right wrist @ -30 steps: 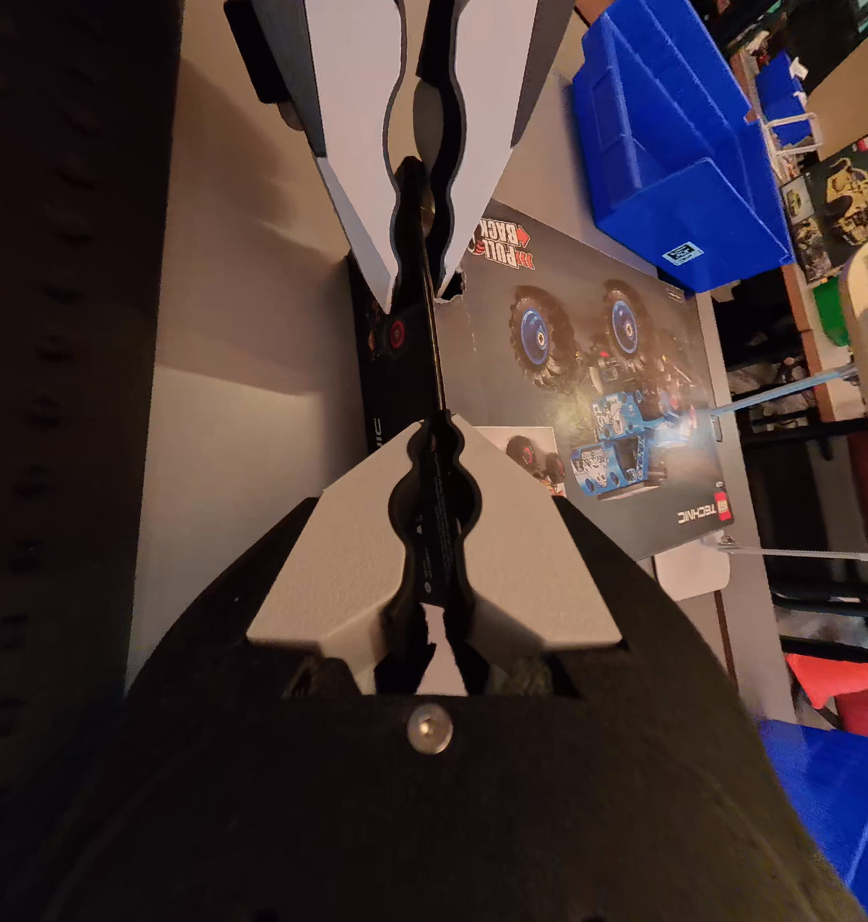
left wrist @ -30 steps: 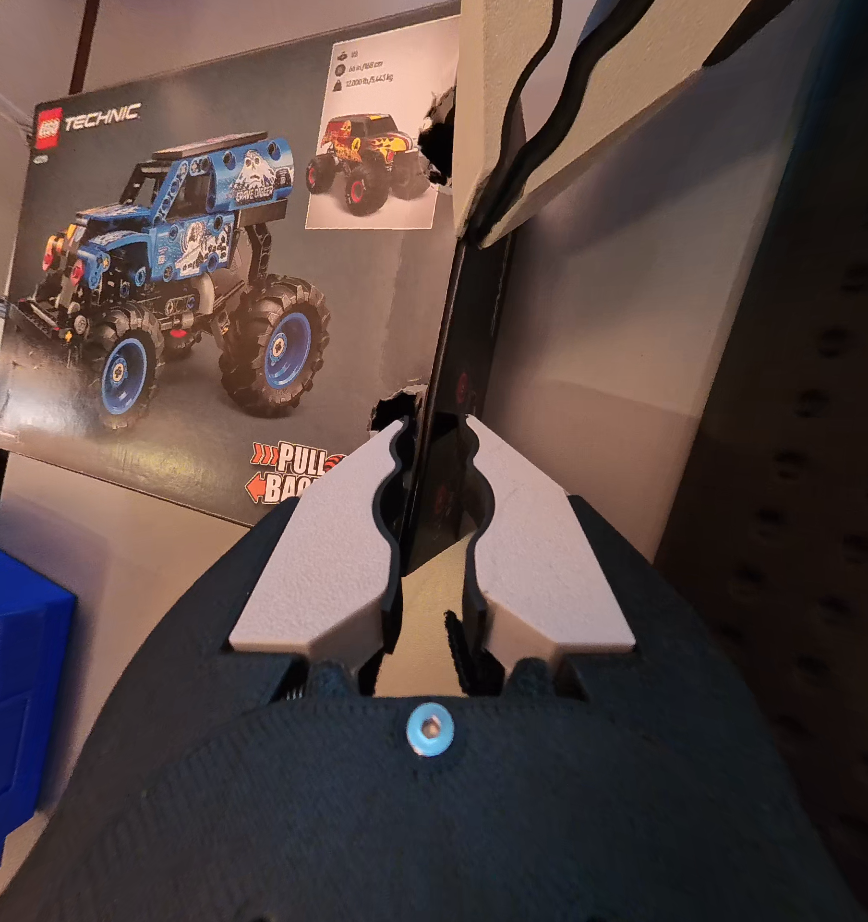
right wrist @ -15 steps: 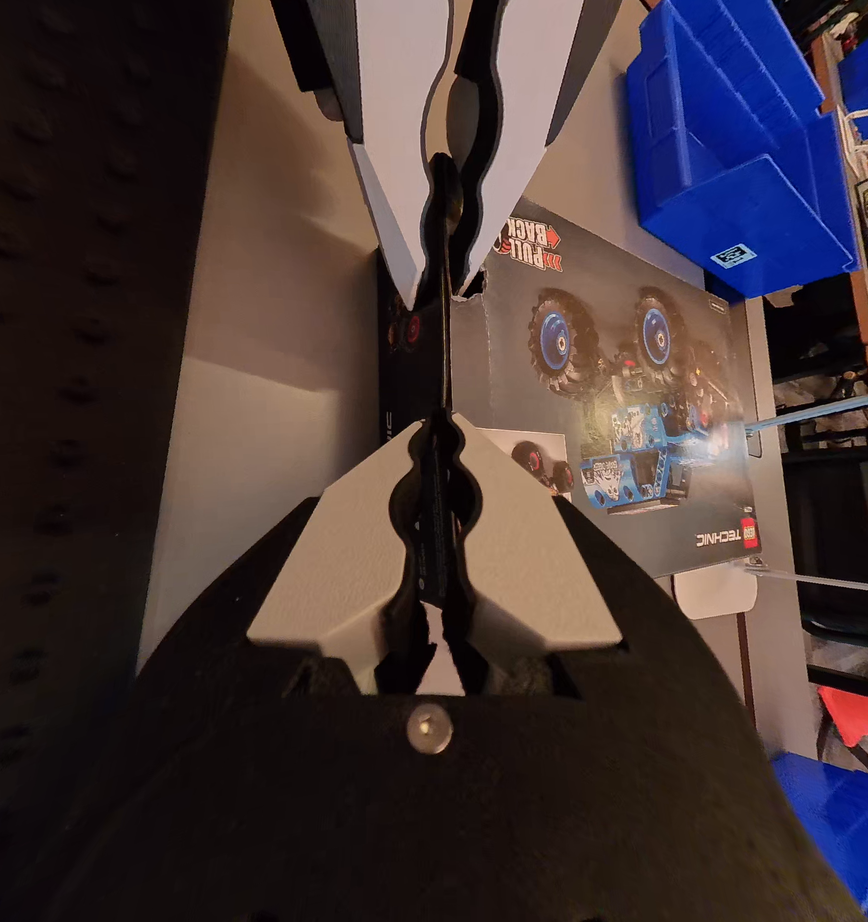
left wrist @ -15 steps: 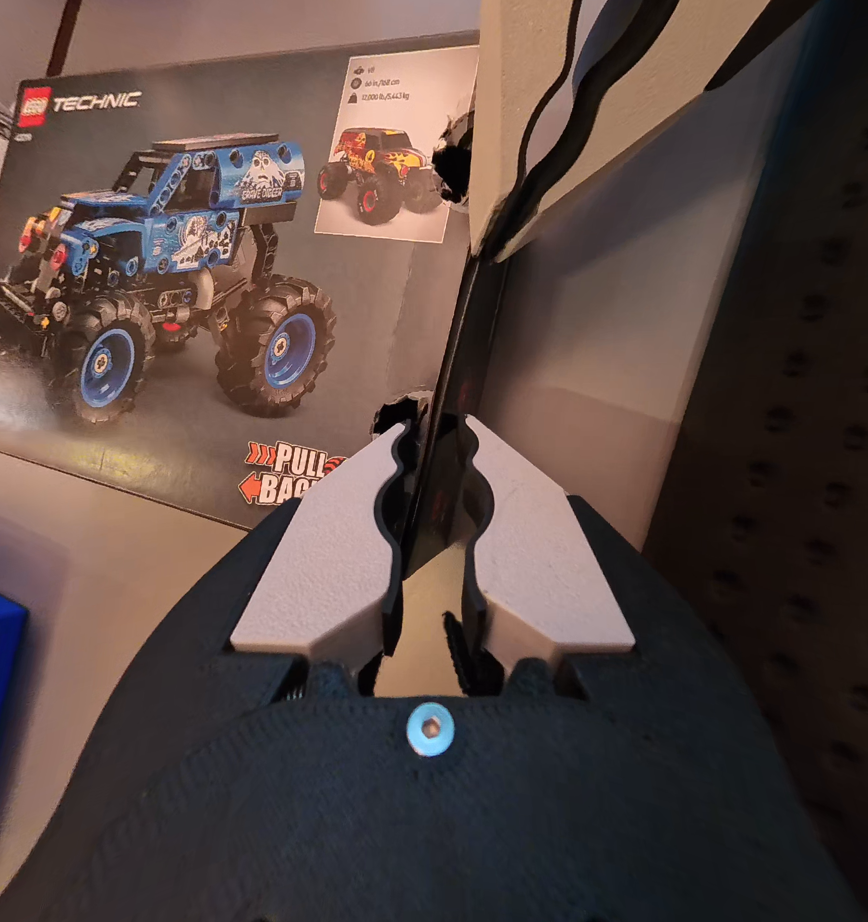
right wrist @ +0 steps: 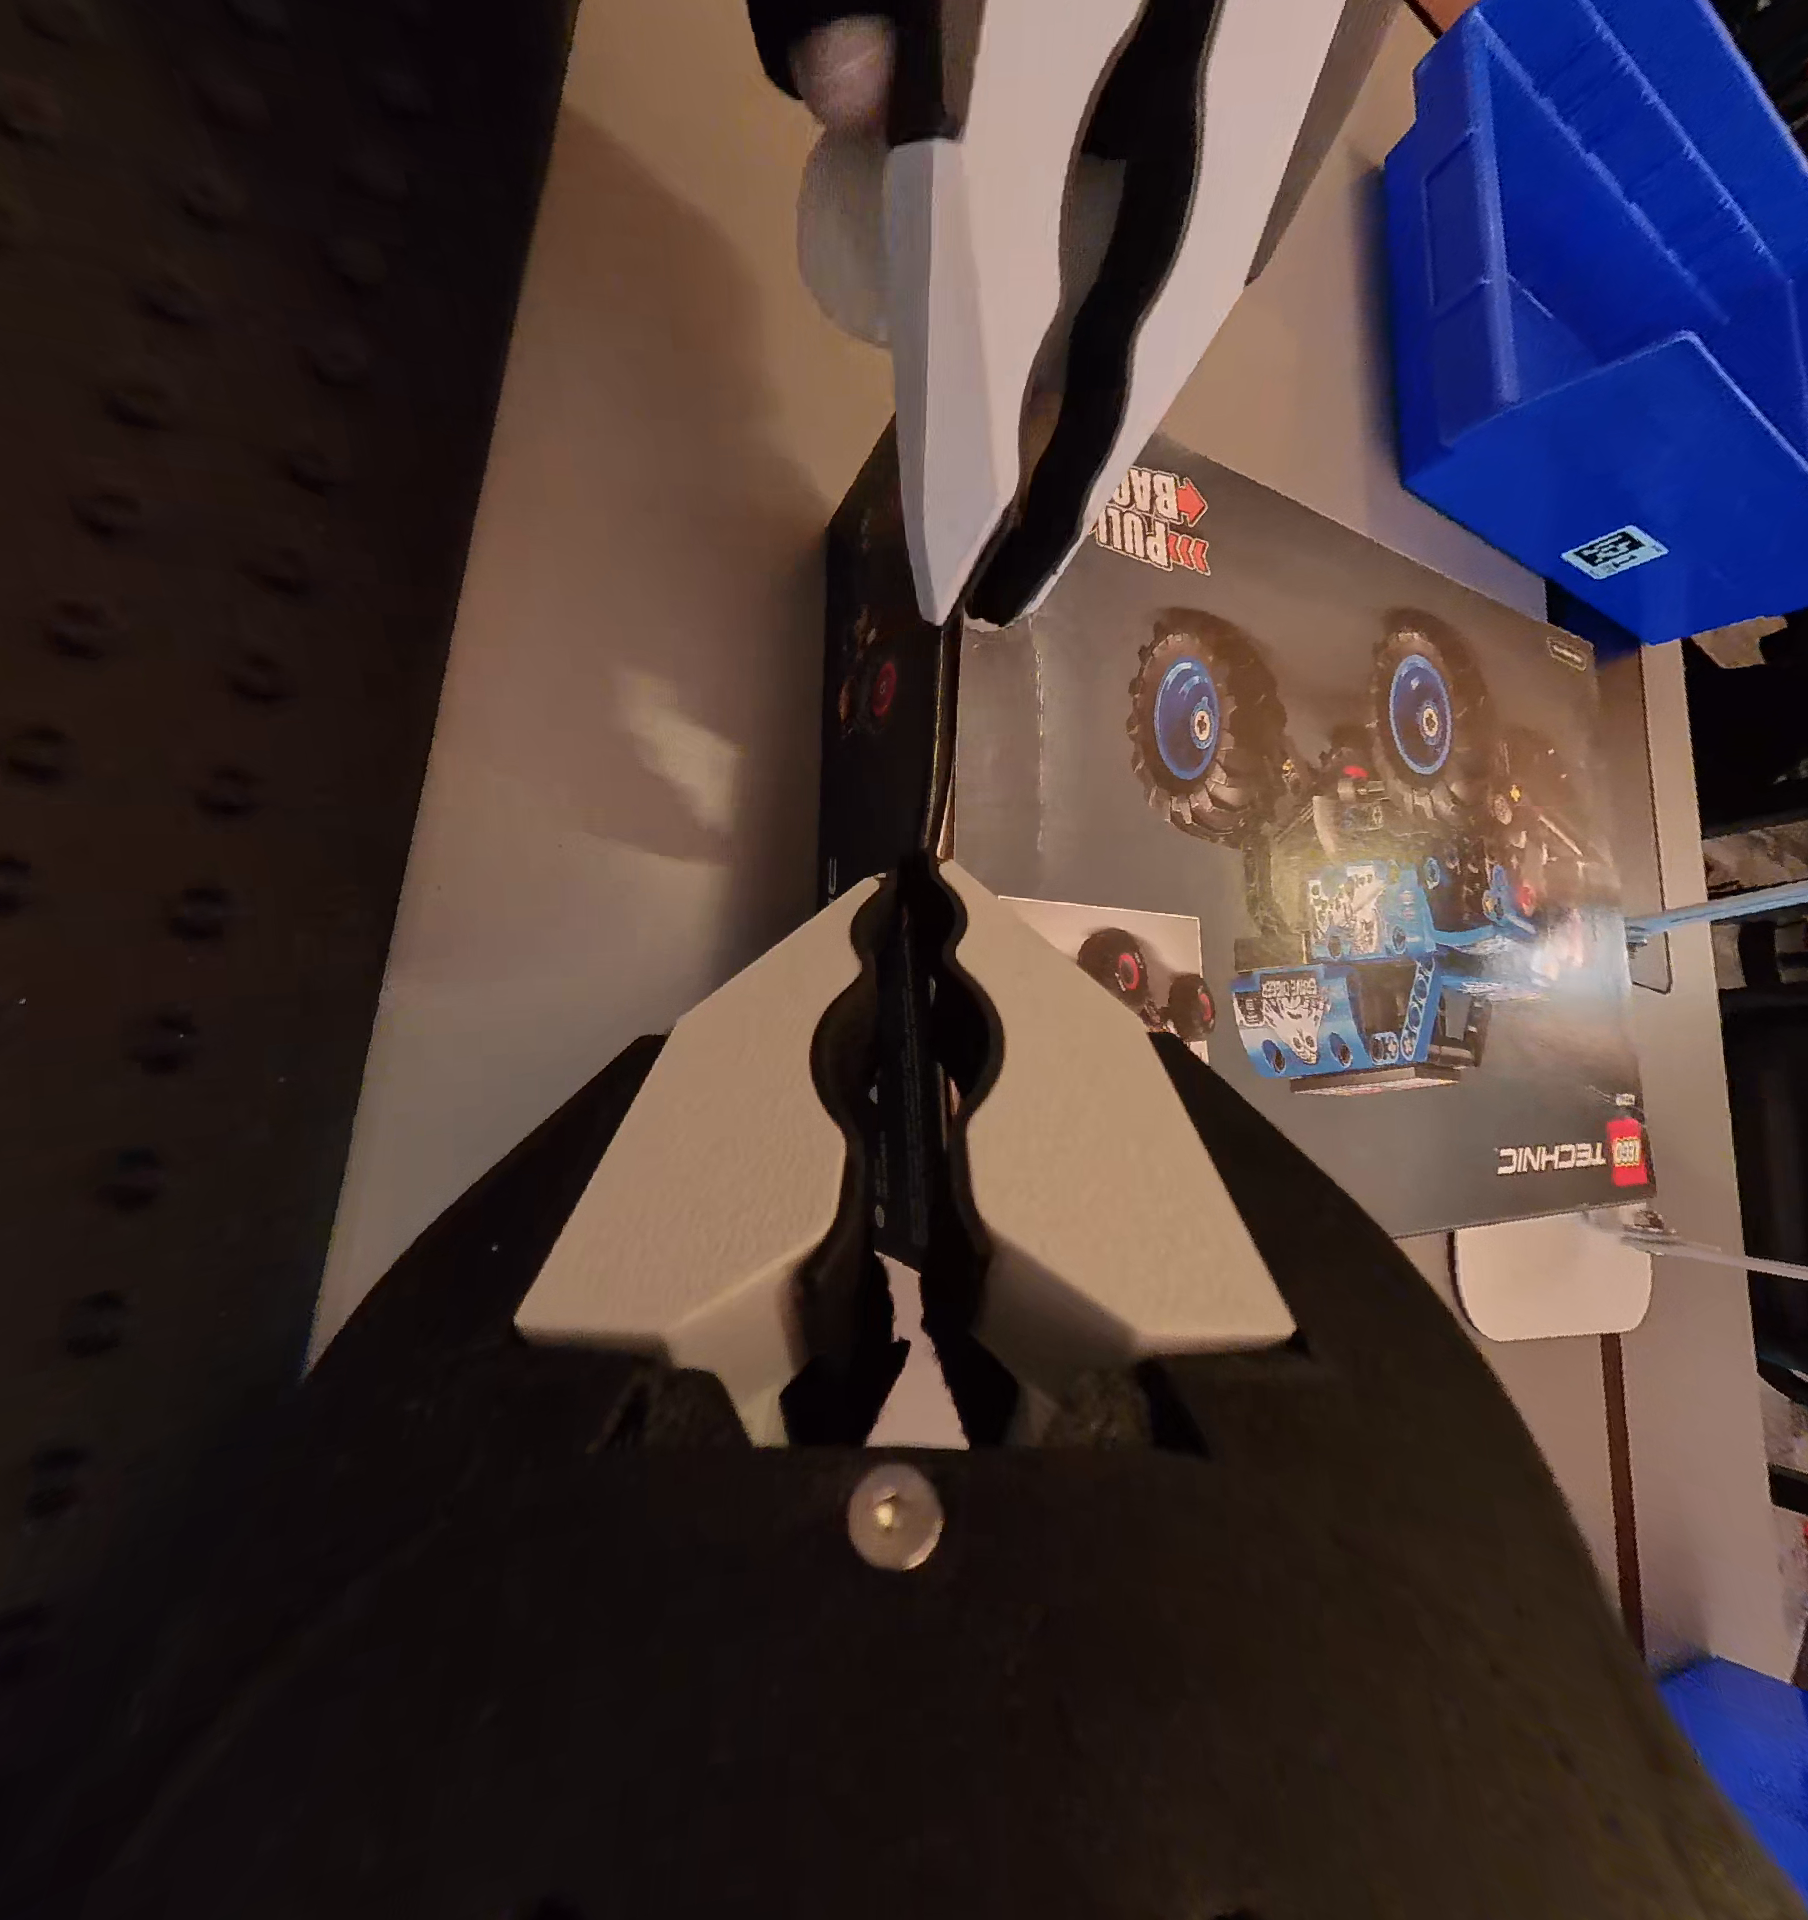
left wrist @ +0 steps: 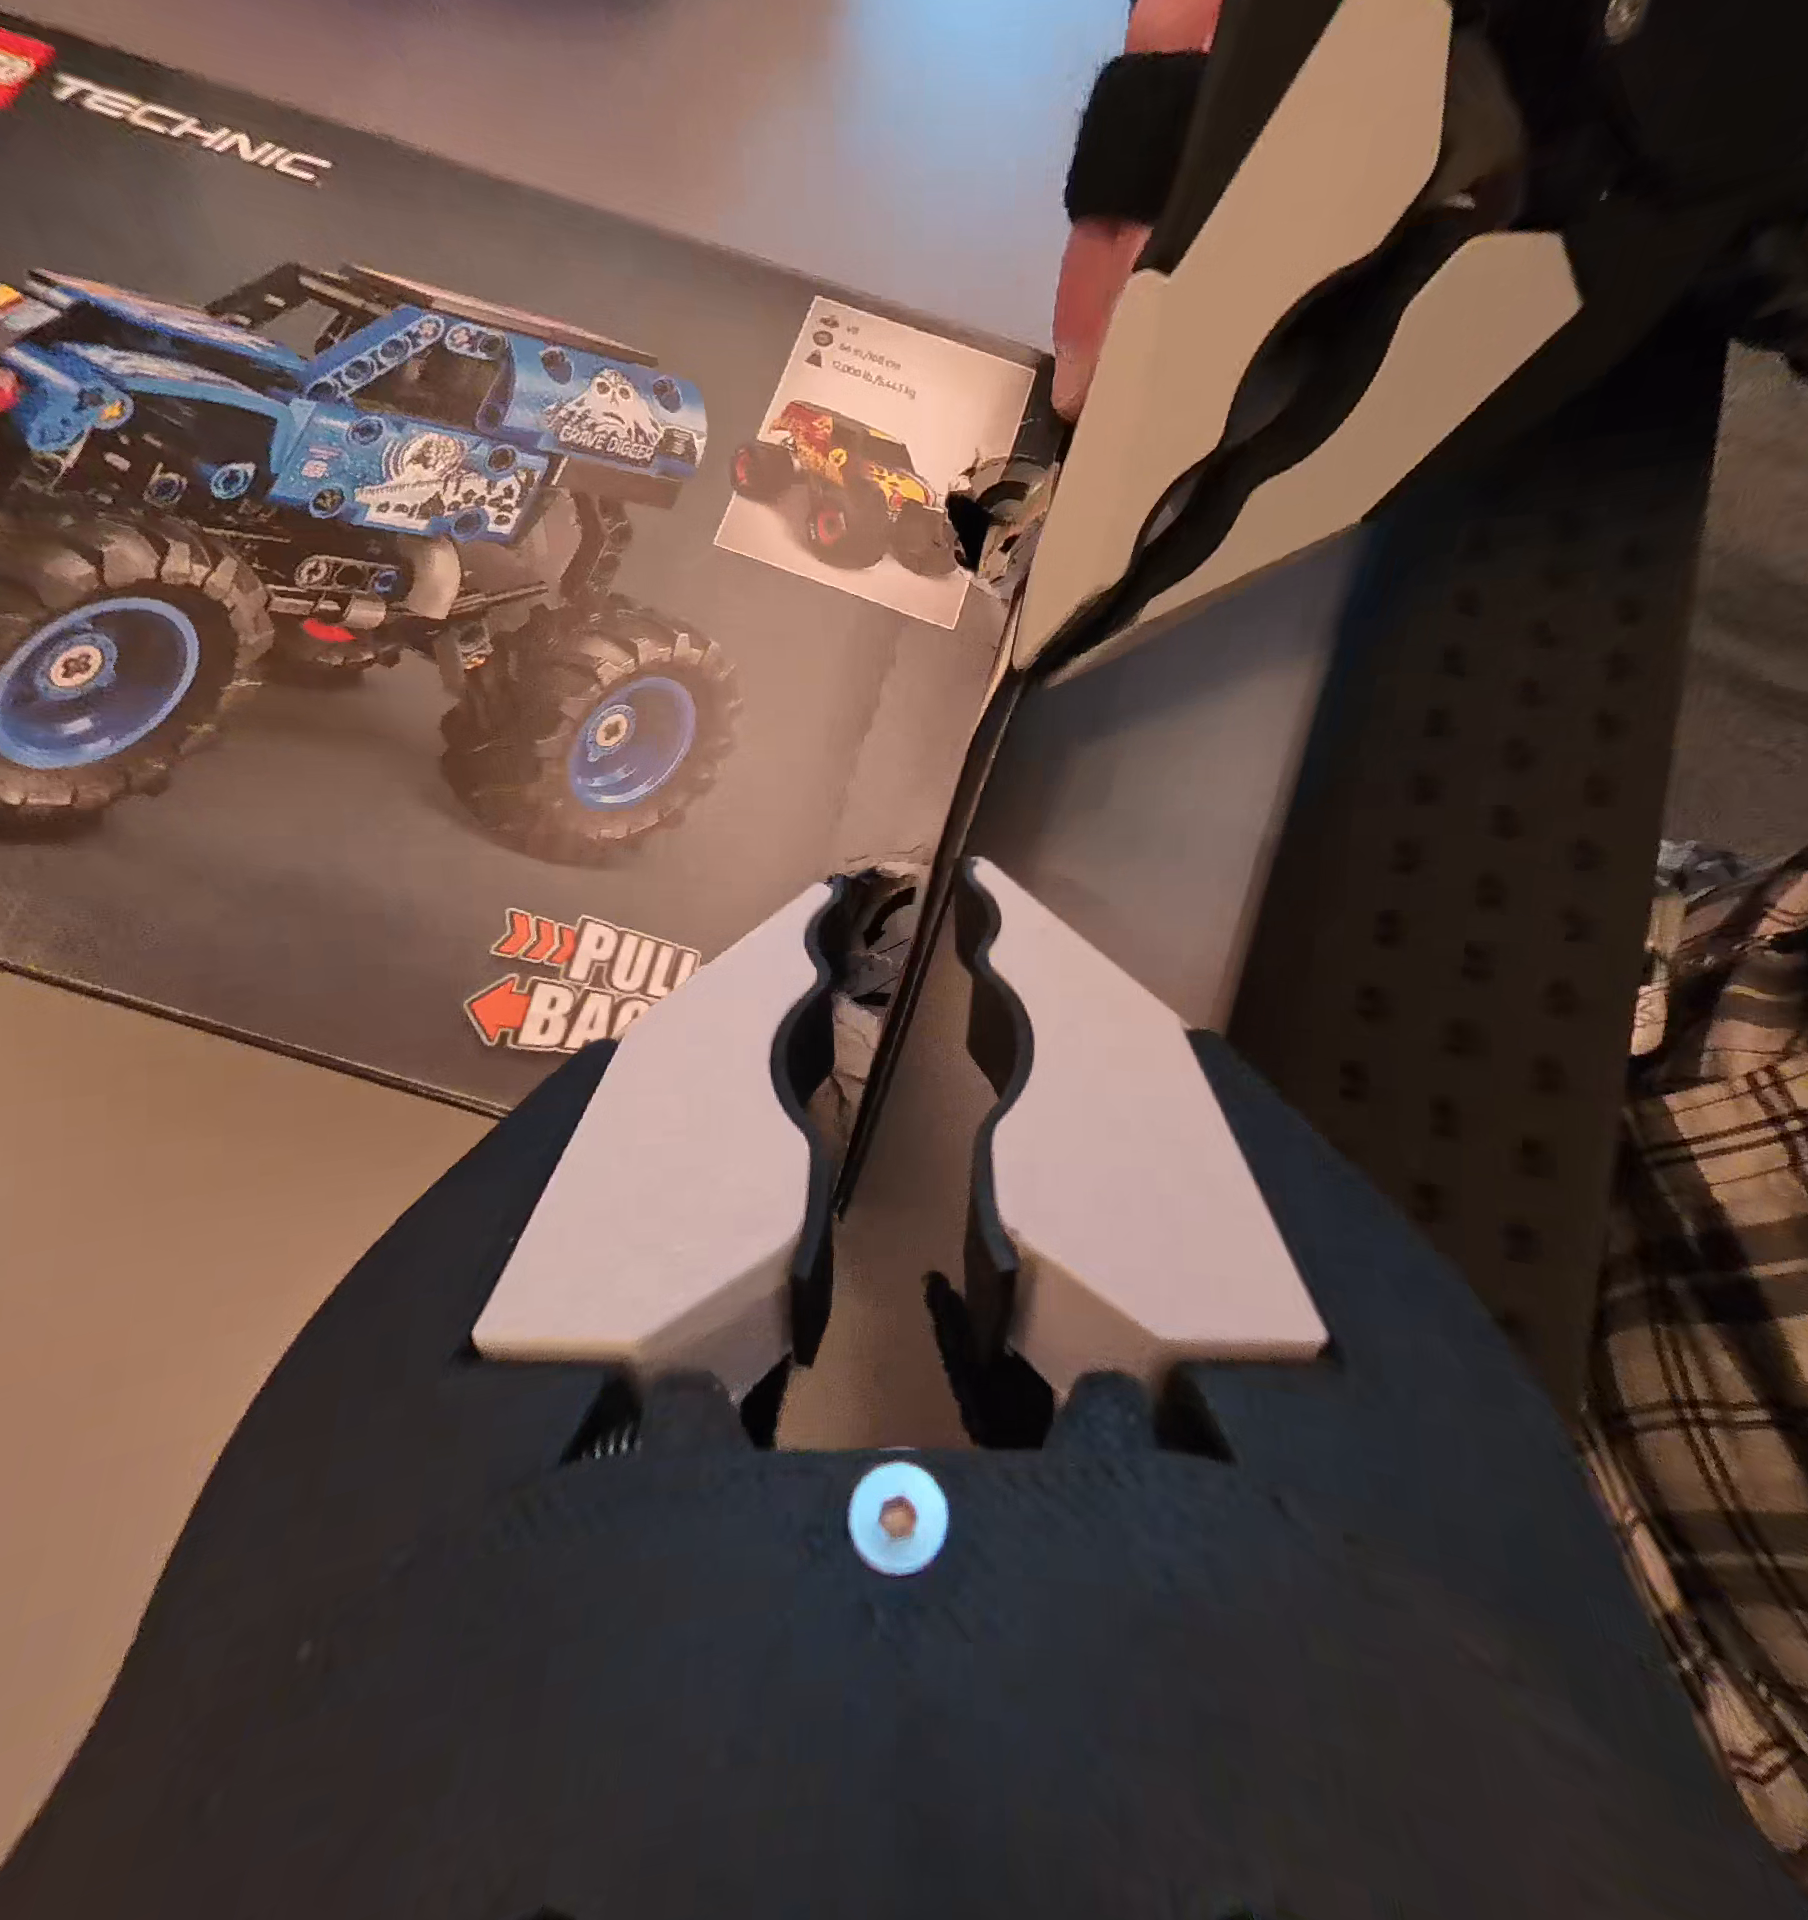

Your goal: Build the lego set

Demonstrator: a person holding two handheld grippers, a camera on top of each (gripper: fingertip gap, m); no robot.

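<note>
Starting at the right wrist camera, the right gripper [right wrist: 915, 888] is closed tight on the box flap [right wrist: 912, 1091]. This is a thin black end flap, standing on edge and pinched between both pads. At the left wrist camera, the left gripper [left wrist: 900, 878] has its fingers only narrowly parted. The same flap runs up between them, lying against the left pad and clear of the right pad, so no clamping is evident there. The two tools face each other along the flap, one near each end of it.

Just beyond the fingers, the Lego box [left wrist: 360, 831] lies flat on the pale table [left wrist: 152, 1247], picture side up. The raised flap joins the end of the box nearest the grippers. Two ragged torn holes [left wrist: 967, 509] show in the box face along that end.

A person's fingertip [left wrist: 1082, 312] with a black cuff rests beside the right tool. A dark perforated panel [left wrist: 1451, 935] stands on the side of the flap away from the box, with plaid cloth [left wrist: 1731, 1299] past it.

Farther off, blue bins [right wrist: 1606, 364] sit on the table beyond the box's far edge.
</note>
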